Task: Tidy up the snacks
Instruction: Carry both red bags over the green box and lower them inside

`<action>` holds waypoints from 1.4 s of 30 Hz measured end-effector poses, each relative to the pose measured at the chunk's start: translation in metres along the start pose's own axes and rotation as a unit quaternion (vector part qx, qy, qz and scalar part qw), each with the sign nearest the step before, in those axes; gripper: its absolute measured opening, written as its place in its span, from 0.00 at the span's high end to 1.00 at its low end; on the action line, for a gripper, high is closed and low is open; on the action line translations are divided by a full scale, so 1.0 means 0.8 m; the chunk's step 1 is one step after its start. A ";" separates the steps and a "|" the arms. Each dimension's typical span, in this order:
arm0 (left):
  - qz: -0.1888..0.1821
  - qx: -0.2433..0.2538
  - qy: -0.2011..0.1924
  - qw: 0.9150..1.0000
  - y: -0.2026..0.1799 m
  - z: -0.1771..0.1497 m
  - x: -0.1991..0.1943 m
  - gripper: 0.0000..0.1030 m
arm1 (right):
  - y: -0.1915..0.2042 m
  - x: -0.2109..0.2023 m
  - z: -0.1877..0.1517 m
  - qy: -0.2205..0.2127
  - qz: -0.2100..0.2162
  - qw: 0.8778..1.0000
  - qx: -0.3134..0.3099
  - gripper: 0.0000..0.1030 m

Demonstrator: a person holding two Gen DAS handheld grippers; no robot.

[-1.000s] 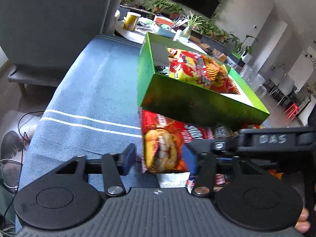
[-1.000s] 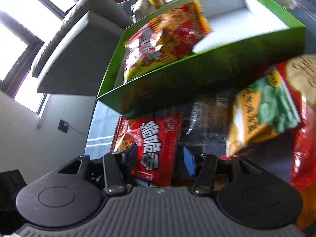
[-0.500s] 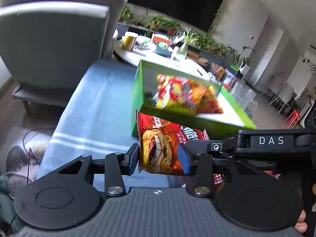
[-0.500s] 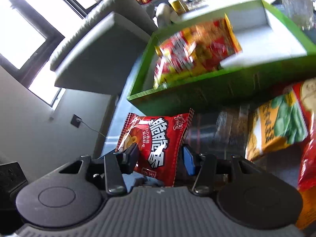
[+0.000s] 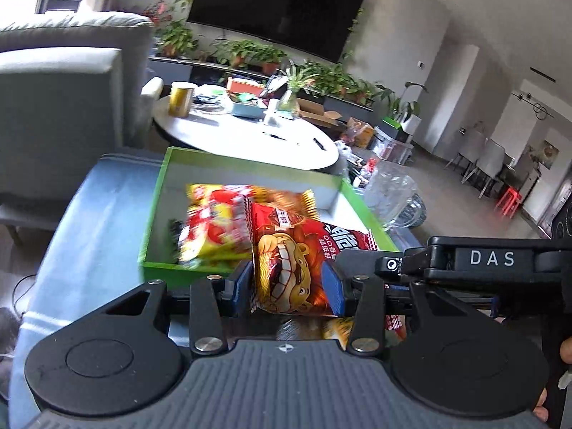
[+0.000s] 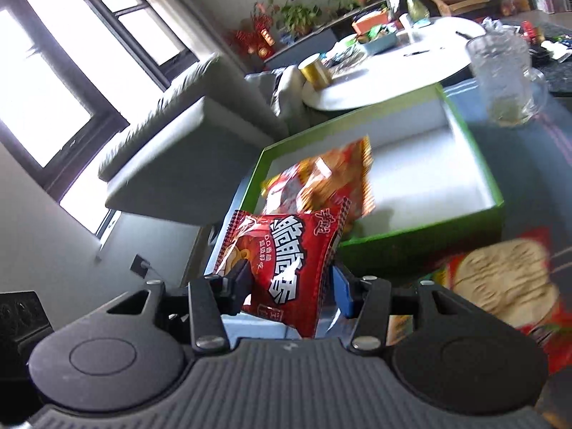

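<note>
A red snack bag with a cartoon lion hangs in the air in front of the green box. My left gripper is shut on its lion end. My right gripper has the same red bag across its jaws, both pads against it. In the left wrist view the right gripper reaches in from the right onto the bag's other end. The green box holds a yellow-and-red snack bag, also seen as an orange-red bag.
The box stands on a blue-grey cloth. More snack bags lie in front of the box at the right. A glass mug stands beyond the box. Behind are a grey armchair and a round white table.
Both grippers have risen with the red bag, which left the tabletop. The green box now lies lower and farther off in both views, with its inside showing.
</note>
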State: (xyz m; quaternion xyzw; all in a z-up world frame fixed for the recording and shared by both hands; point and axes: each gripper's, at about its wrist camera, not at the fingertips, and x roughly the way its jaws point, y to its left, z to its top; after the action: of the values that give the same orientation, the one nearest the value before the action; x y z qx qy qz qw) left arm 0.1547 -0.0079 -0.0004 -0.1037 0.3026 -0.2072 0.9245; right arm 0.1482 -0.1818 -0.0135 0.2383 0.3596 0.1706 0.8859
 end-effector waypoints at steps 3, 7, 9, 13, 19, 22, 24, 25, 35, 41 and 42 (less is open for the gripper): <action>-0.012 0.002 0.007 1.000 -0.014 0.009 0.020 0.62 | -0.014 -0.009 0.012 -0.014 -0.005 1.000 0.005 0.21; -0.017 0.010 0.019 1.000 -0.035 0.018 0.045 0.62 | -0.038 -0.016 0.029 -0.026 -0.011 1.000 0.013 0.21; -0.016 0.017 0.022 0.999 -0.044 0.022 0.058 0.62 | -0.051 -0.017 0.035 -0.029 -0.013 0.999 0.021 0.21; -0.017 0.021 0.031 0.999 -0.052 0.029 0.081 0.62 | -0.070 -0.016 0.048 -0.035 -0.015 0.999 0.030 0.21; -0.020 0.020 0.048 0.998 -0.051 0.024 0.104 0.61 | -0.085 -0.002 0.063 -0.034 -0.019 0.999 0.033 0.21; -0.018 0.020 0.055 0.998 -0.051 0.024 0.114 0.61 | -0.093 0.006 0.068 -0.030 -0.023 0.999 0.029 0.21; -0.019 0.020 0.060 0.998 -0.051 0.022 0.120 0.60 | -0.099 0.011 0.069 -0.028 -0.025 0.999 0.029 0.21; -0.019 0.021 0.063 0.998 -0.051 0.021 0.122 0.60 | -0.101 0.014 0.069 -0.027 -0.025 0.999 0.030 0.21; -0.017 0.041 0.074 0.996 -0.061 0.009 0.118 0.53 | -0.119 0.009 0.064 -0.035 -0.036 0.998 0.046 0.21; -0.016 0.046 0.062 0.997 -0.064 0.007 0.094 0.51 | -0.111 0.001 0.061 -0.038 -0.037 0.998 0.036 0.20; -0.017 0.046 0.061 0.997 -0.065 0.006 0.091 0.51 | -0.110 0.000 0.060 -0.038 -0.036 0.998 0.036 0.20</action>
State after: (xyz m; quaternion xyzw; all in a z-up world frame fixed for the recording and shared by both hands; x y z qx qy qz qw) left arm 0.1941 -0.0860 -0.0177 -0.0532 0.3469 -0.2423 0.9045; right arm 0.1939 -0.2690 -0.0311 0.2630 0.3397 0.1161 0.8955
